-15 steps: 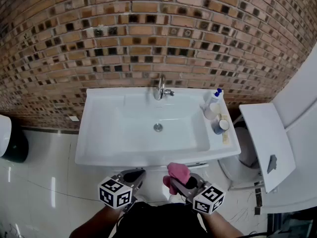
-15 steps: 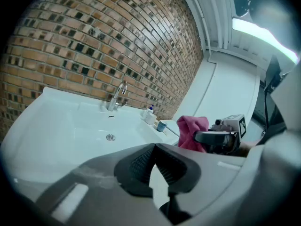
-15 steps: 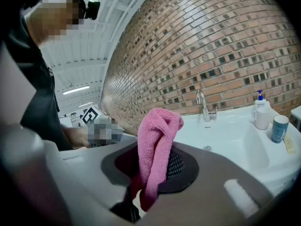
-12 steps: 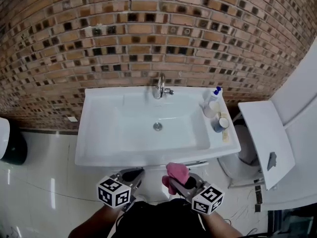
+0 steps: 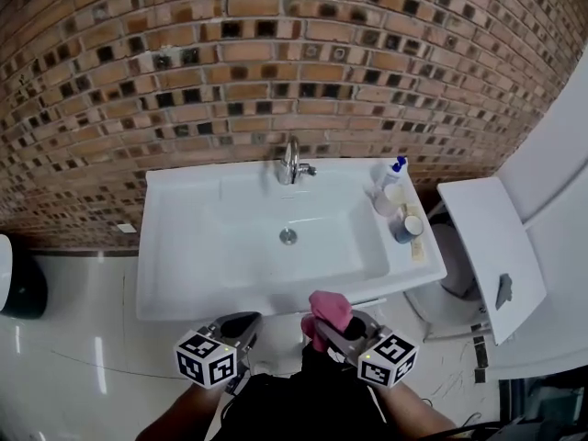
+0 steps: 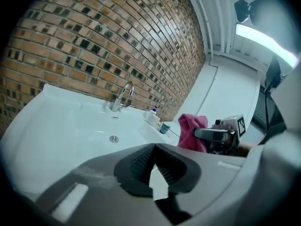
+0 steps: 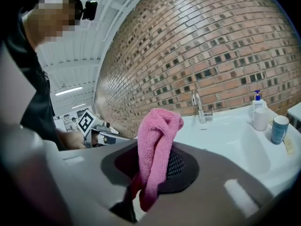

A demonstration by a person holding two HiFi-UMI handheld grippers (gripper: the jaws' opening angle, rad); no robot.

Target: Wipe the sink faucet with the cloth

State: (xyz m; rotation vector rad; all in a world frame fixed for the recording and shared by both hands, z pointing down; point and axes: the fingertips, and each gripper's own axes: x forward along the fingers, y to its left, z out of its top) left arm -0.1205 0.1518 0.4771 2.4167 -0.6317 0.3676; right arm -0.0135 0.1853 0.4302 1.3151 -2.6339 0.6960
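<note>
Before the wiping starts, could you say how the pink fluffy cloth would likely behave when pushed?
The pink fluffy cloth folds and droops over the right gripper, whose jaws are shut on it, so it is probably floppy and light. Its fuzzy nap suggests it would grip rather than slip.

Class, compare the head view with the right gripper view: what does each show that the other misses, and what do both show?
Head view only: the drain in the basin and the tiled floor. Right gripper view only: ceiling lights, and how the pink cloth hangs down between the jaws. Both: that cloth, the faucet, sink, pump bottle and brick wall.
</note>
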